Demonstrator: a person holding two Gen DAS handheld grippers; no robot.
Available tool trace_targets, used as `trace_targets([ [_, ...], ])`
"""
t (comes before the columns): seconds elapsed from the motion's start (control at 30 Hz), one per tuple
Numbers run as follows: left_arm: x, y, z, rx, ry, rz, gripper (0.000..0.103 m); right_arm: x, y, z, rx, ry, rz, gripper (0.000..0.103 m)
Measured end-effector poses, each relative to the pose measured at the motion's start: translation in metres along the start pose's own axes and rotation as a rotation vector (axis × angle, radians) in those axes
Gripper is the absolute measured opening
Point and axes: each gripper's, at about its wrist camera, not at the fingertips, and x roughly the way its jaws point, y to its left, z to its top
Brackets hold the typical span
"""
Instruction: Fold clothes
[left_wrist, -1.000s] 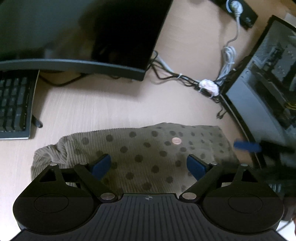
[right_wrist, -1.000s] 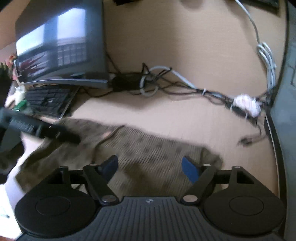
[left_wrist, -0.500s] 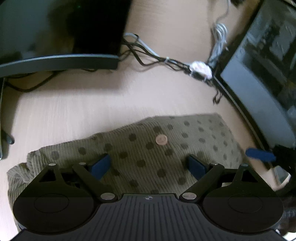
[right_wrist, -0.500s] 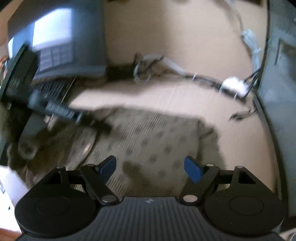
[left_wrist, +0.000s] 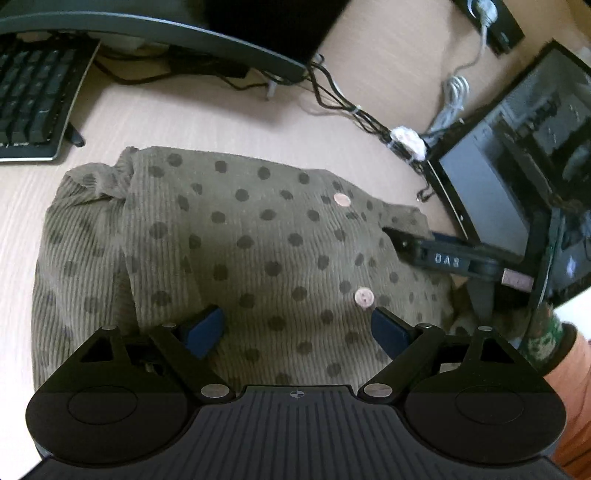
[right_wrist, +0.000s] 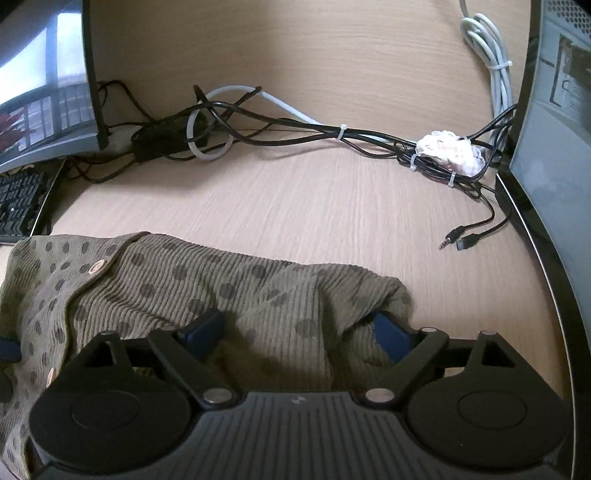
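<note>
Left hand-held gripper (left_wrist: 297, 328) held spread wide above garment (left_wrist: 240, 251), nothing pinched. Right hand-held gripper (right_wrist: 299, 332) jaws opening, cloth bunched between. Garment spread on bench (right_wrist: 332, 206); edge best gripped cleanly, buttons (left_wrist: 364, 297) avoided.

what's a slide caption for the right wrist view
Right gripper, jaws opening, over the olive dotted garment on a desk.

Olive dotted corduroy garment (left_wrist: 258, 251), folded, flat on desk (left_wrist: 229, 122)
</note>
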Motion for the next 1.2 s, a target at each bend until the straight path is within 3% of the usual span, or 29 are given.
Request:
trace_targets([
  [0.2, 0.017, 0.003, 0.022, 0.044, -0.025, -0.014, 0.093, -0.009, 0.003, -0.005, -0.049, 0.001, -0.051, 0.092],
  [0.27, 0.027, 0.001, 0.038, 0.046, -0.022, -0.029, 0.094, -0.022, 0.000, -0.017, -0.041, 0.007, -0.075, 0.092],
  [0.4, 0.048, -0.024, 0.060, 0.148, 0.013, -0.034, 0.095, -0.063, 0.009, -0.050, 0.041, 0.055, -0.098, 0.092],
  [0.5, 0.026, -0.039, 0.056, 0.235, -0.017, -0.018, 0.095, -0.096, 0.023, -0.063, 0.033, 0.097, 0.002, 0.092],
  [0.6, -0.015, -0.047, 0.033, 0.305, -0.069, -0.057, 0.095, -0.124, 0.015, -0.059, 0.034, 0.013, 0.024, 0.092],
  [0.73, -0.011, -0.052, 0.004, 0.207, 0.035, -0.188, 0.095, -0.116, 0.009, -0.047, -0.101, -0.119, -0.151, 0.092],
  [0.83, 0.013, -0.060, -0.006, 0.228, 0.096, -0.172, 0.095, -0.092, 0.007, -0.043, -0.193, -0.124, -0.202, 0.091],
  [1.0, 0.040, -0.069, 0.007, 0.278, 0.135, -0.160, 0.095, -0.087, 0.005, -0.078, -0.252, -0.060, -0.189, 0.089],
  [1.2, 0.070, -0.092, 0.028, 0.396, 0.143, -0.204, 0.095, -0.129, 0.027, -0.122, -0.109, -0.005, -0.080, 0.089],
])
